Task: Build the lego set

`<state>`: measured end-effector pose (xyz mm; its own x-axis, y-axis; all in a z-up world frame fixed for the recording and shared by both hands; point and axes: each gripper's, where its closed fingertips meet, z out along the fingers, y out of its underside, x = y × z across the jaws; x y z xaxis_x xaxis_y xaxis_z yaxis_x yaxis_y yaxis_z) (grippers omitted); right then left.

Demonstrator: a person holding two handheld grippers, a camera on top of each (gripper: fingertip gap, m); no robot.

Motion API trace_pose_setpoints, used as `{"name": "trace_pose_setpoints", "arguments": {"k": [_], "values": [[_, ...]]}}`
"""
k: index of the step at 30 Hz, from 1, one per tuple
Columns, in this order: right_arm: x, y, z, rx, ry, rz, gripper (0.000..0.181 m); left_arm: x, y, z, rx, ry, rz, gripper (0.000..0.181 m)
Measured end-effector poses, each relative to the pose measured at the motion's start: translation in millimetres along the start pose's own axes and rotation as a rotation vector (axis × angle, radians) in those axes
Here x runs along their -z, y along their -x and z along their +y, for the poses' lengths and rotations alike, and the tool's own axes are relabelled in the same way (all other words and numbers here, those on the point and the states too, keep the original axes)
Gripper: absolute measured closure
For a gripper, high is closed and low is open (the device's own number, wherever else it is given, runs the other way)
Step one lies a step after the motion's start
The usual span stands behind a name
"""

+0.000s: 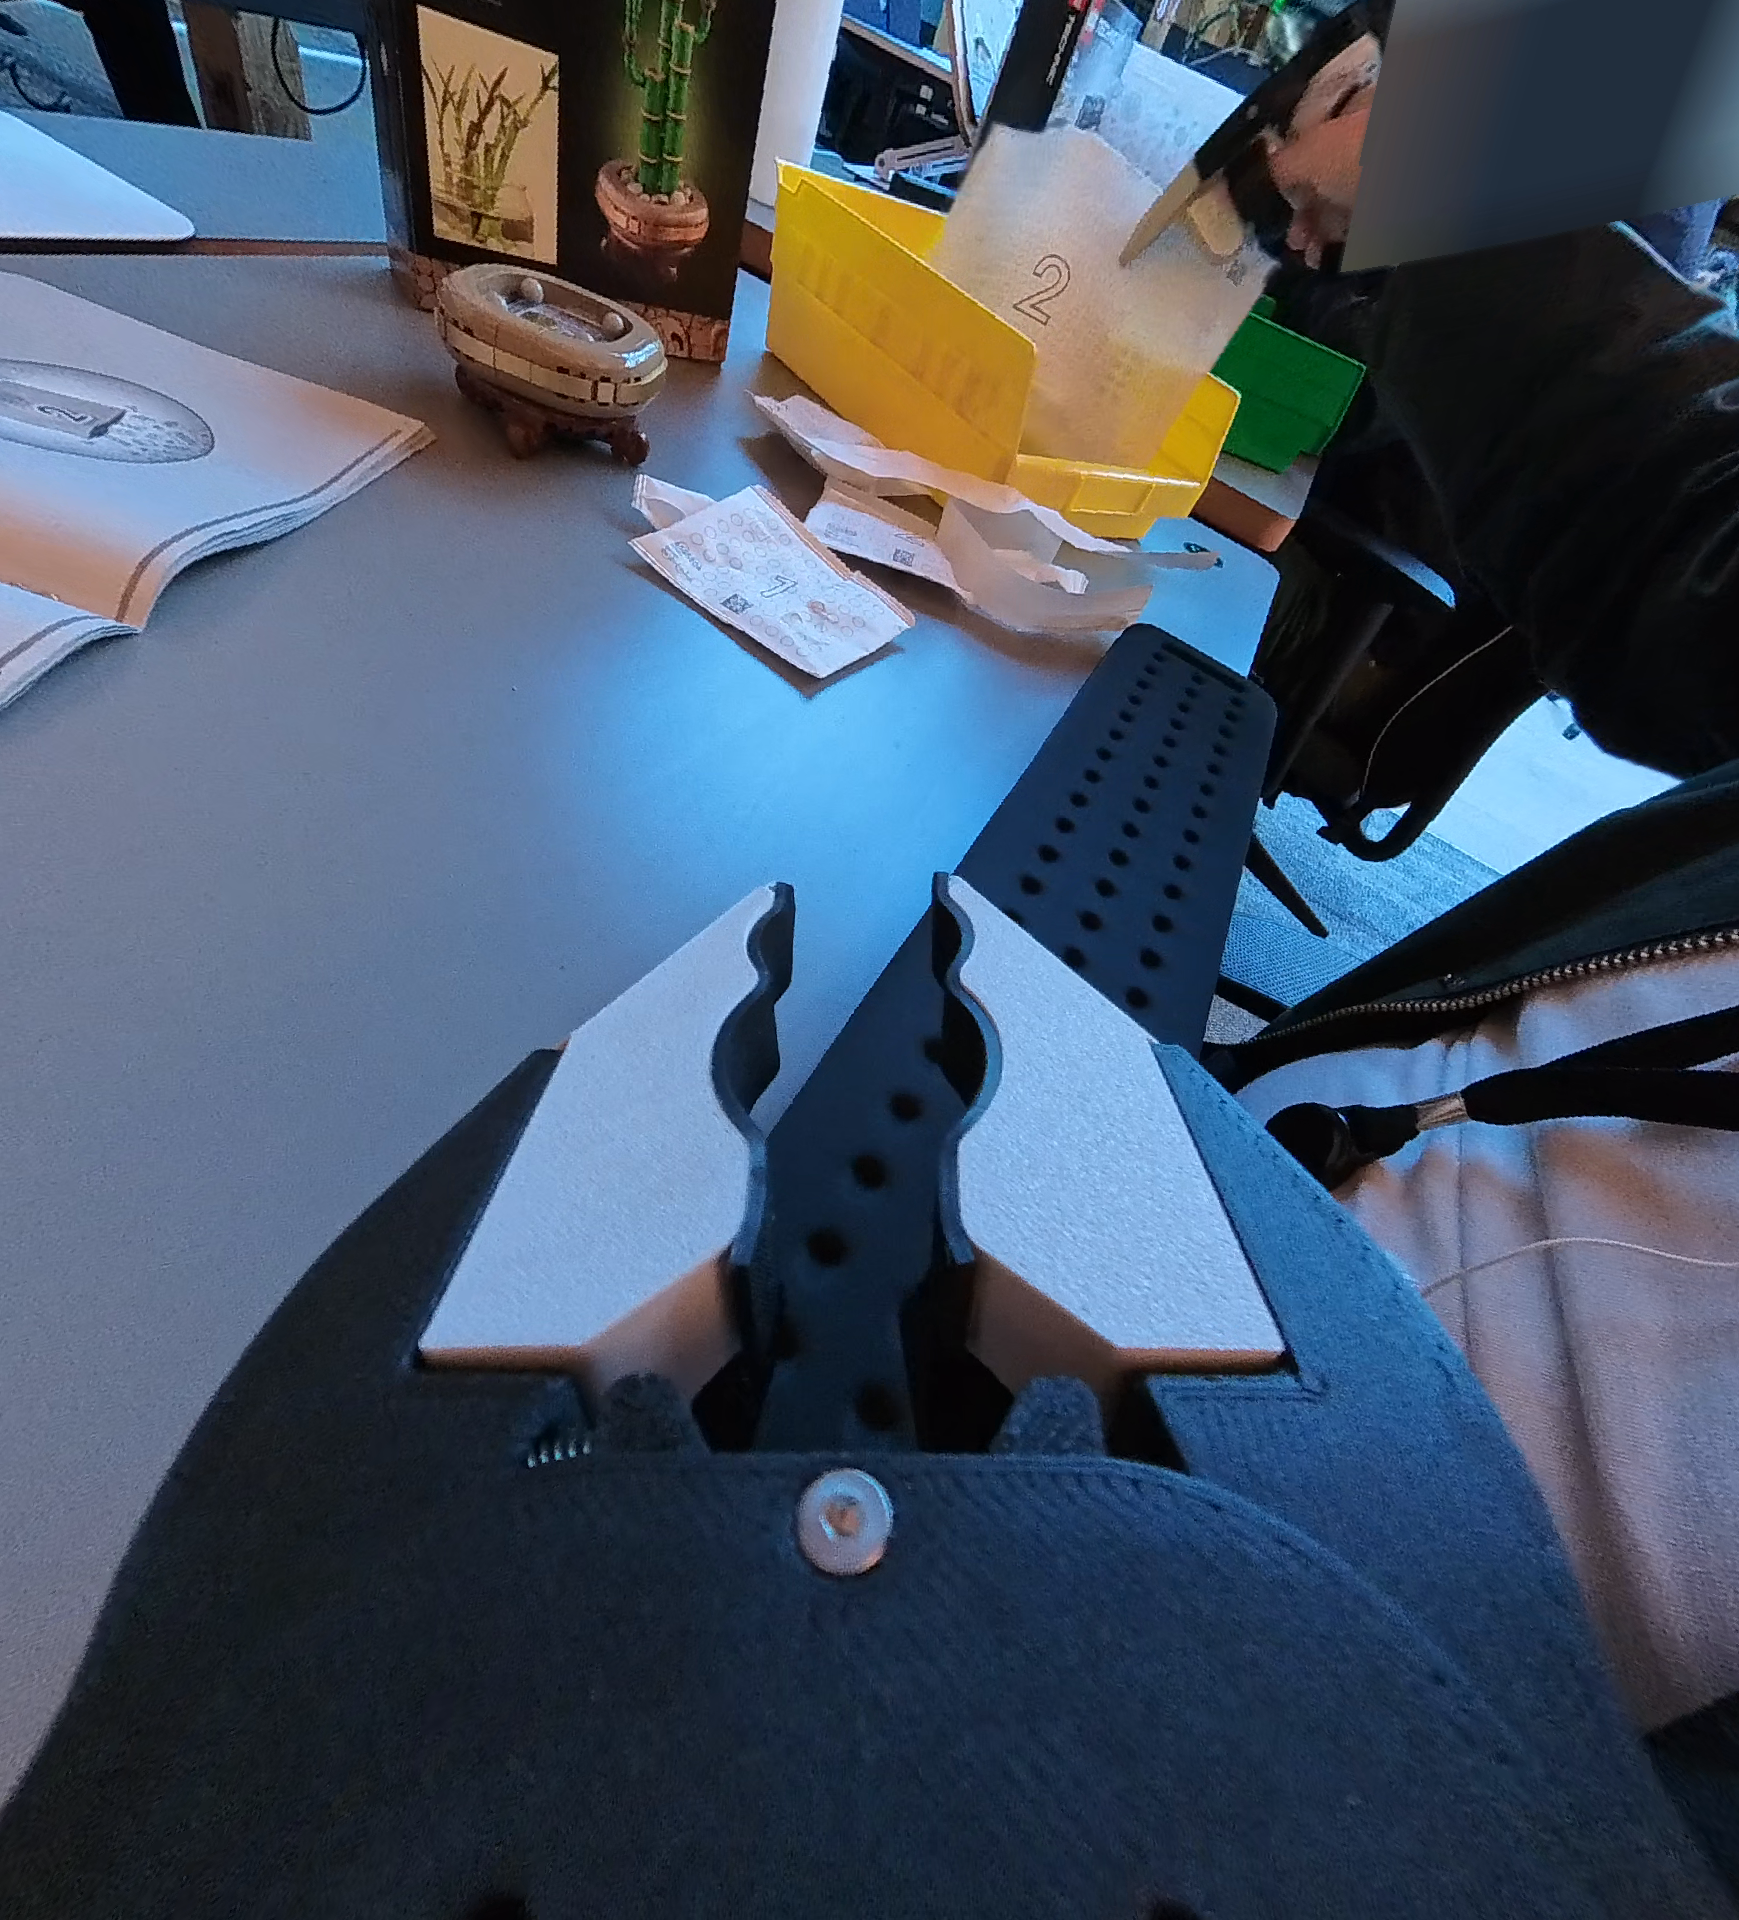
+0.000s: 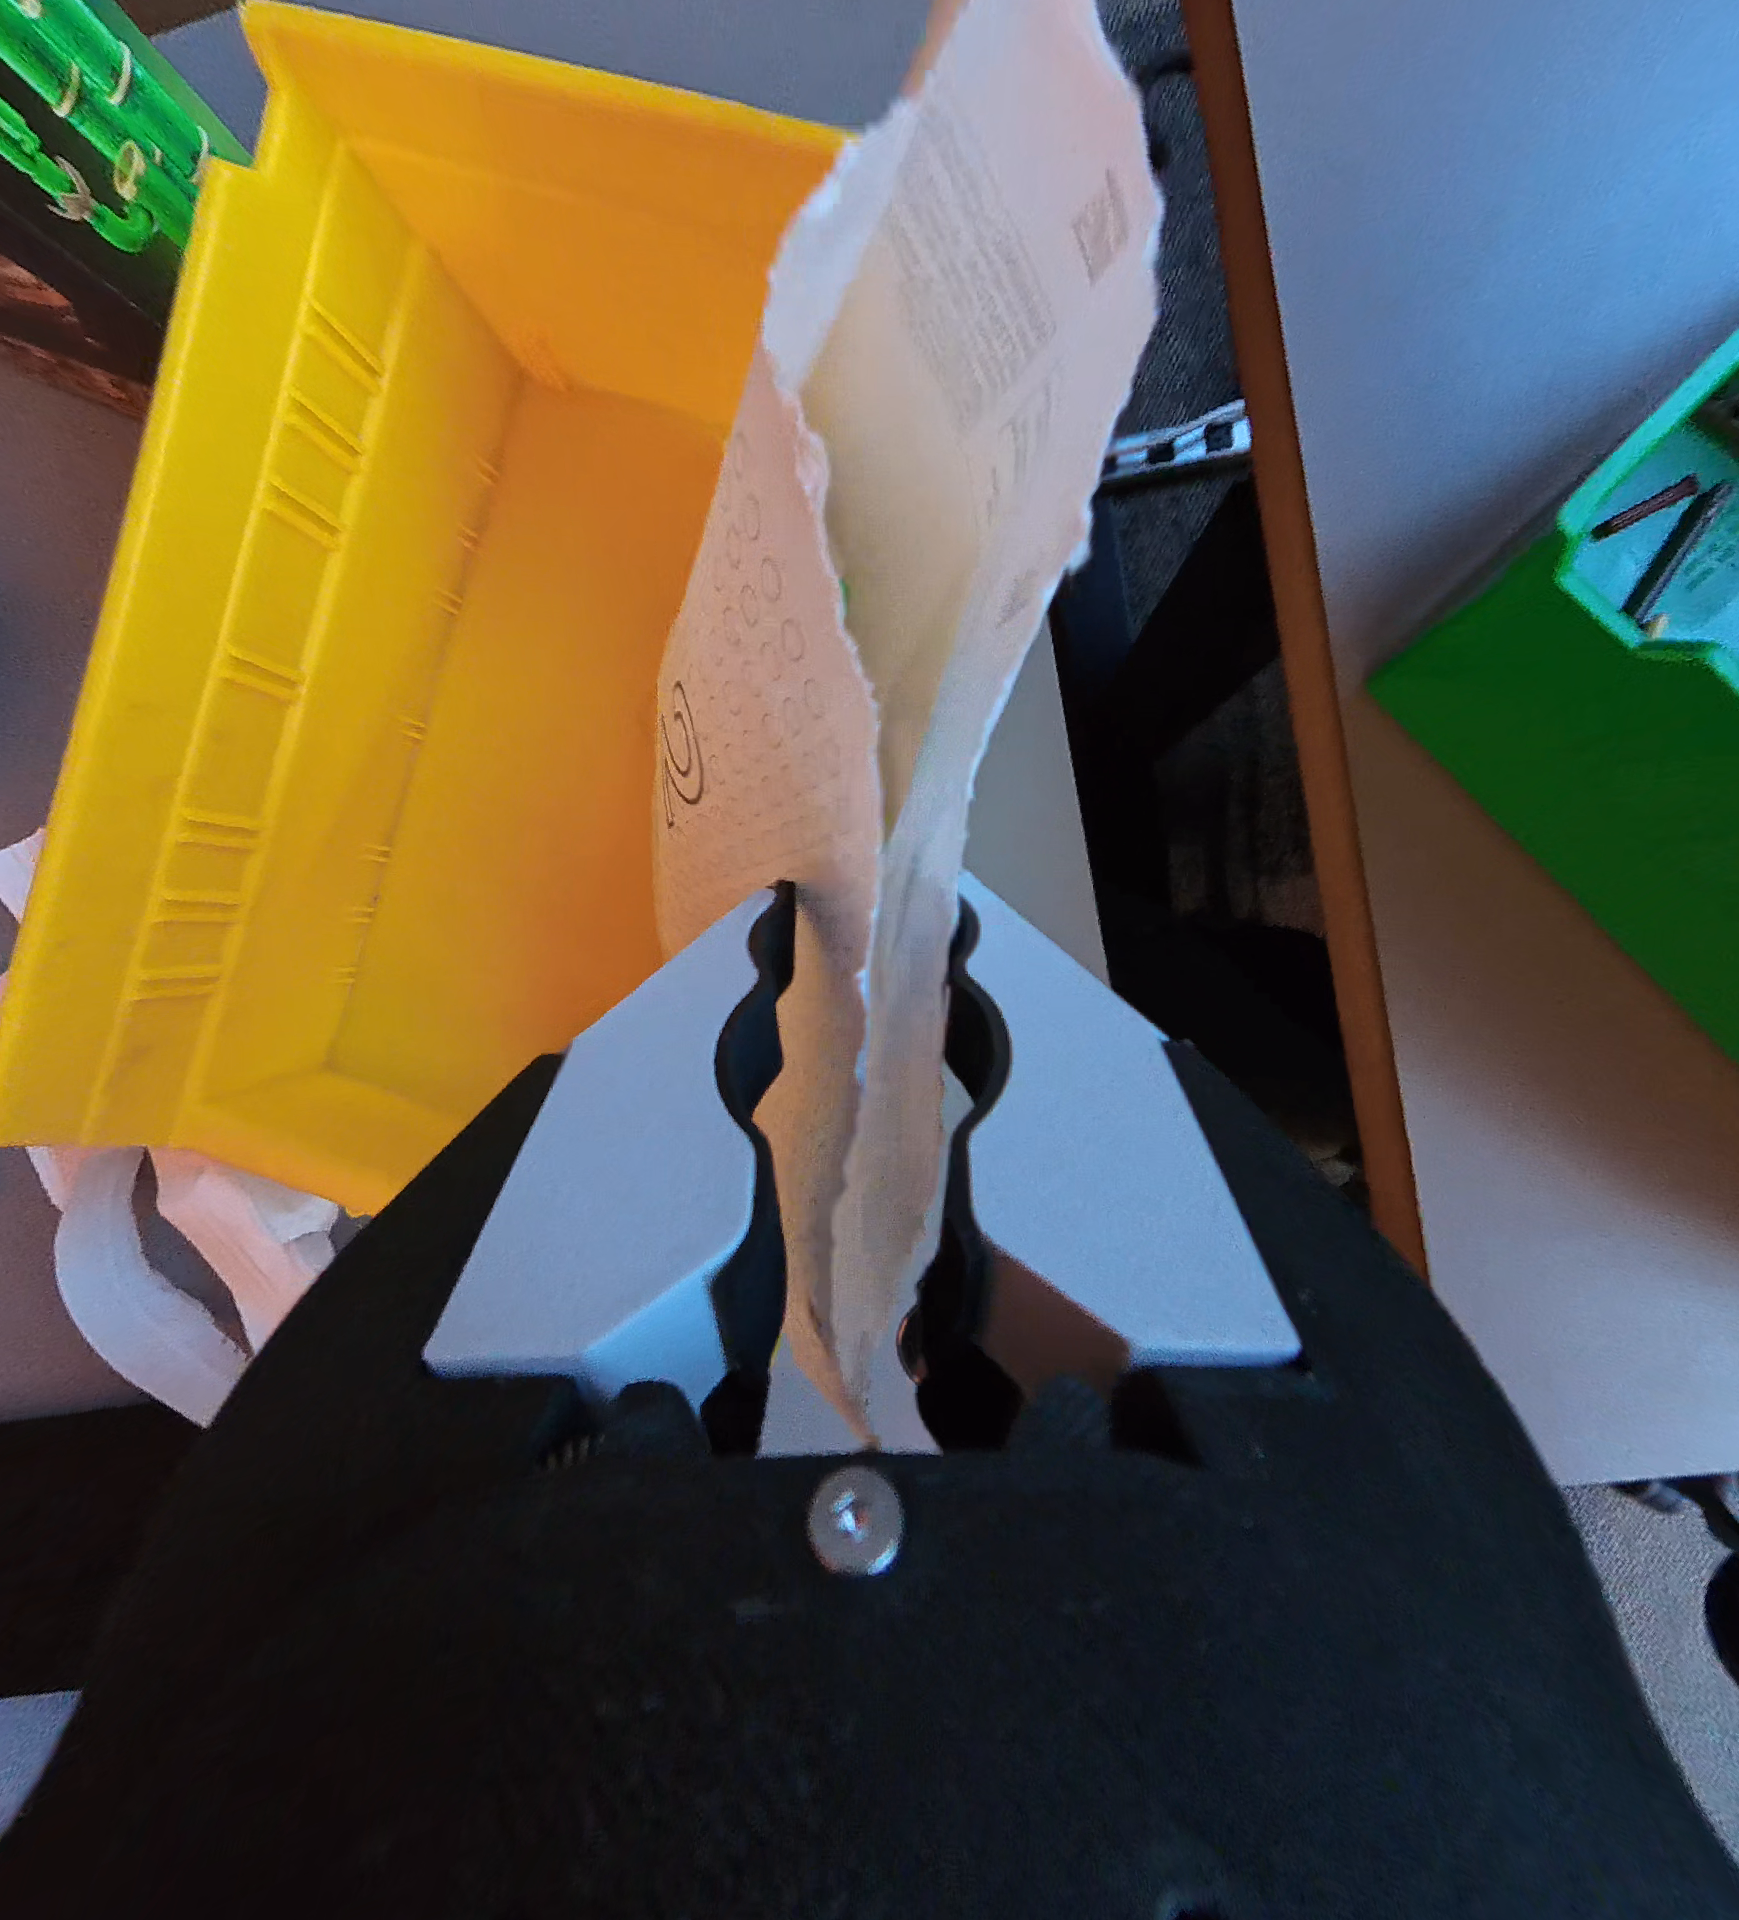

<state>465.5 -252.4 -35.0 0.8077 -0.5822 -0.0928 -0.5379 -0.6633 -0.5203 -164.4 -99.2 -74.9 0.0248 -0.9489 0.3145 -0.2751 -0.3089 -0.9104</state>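
My right gripper (image 2: 870, 904) is shut on a white paper parts bag (image 2: 906, 520) with a torn open end. It holds the bag above the right side of a yellow bin (image 2: 325, 623), whose inside looks empty. In the left wrist view the bag (image 1: 1083, 291) hangs over the yellow bin (image 1: 886, 343), with the right gripper (image 1: 1208, 197) above it. My left gripper (image 1: 865, 904) is open and empty, low over the grey table's near right edge. A built grey-and-brown lego pot (image 1: 553, 353) stands at the back.
An open instruction booklet (image 1: 117, 436) lies at the left. The set's box (image 1: 574, 135) stands behind the pot. Torn paper bags (image 1: 771, 582) lie in front of the yellow bin. A green bin (image 2: 1623, 748) sits to the right. A black perforated bar (image 1: 1135, 810) runs under my left gripper. One gripper's finger ends stand about 65 cm off the other's. My left gripper is the nearer one to the built grey-and-brown lego pot (image 1: 553, 353): about 35 cm, against 40 cm.
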Motion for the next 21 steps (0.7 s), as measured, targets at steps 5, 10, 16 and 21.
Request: {"name": "trace_pose_setpoints", "arguments": {"k": [5, 10, 16, 21], "values": [[44, 8, -14, 0.126, -0.196, 0.086, 0.129, 1, 1, 0, 0.009, -0.006, -0.002, 0.156], [84, 24, 21, 0.138, -0.379, 0.121, 0.122, 1, 1, -1, 0.01, -0.012, 0.003, 0.155], [48, 21, 100, 0.016, -0.461, 0.097, 0.117, 1, 2, 0, 0.012, 0.0, 0.011, 0.155], [40, 12, 105, -0.09, -0.601, 0.05, 0.12, 0, 2, 3, 0.006, 0.018, -0.002, 0.155]]}}
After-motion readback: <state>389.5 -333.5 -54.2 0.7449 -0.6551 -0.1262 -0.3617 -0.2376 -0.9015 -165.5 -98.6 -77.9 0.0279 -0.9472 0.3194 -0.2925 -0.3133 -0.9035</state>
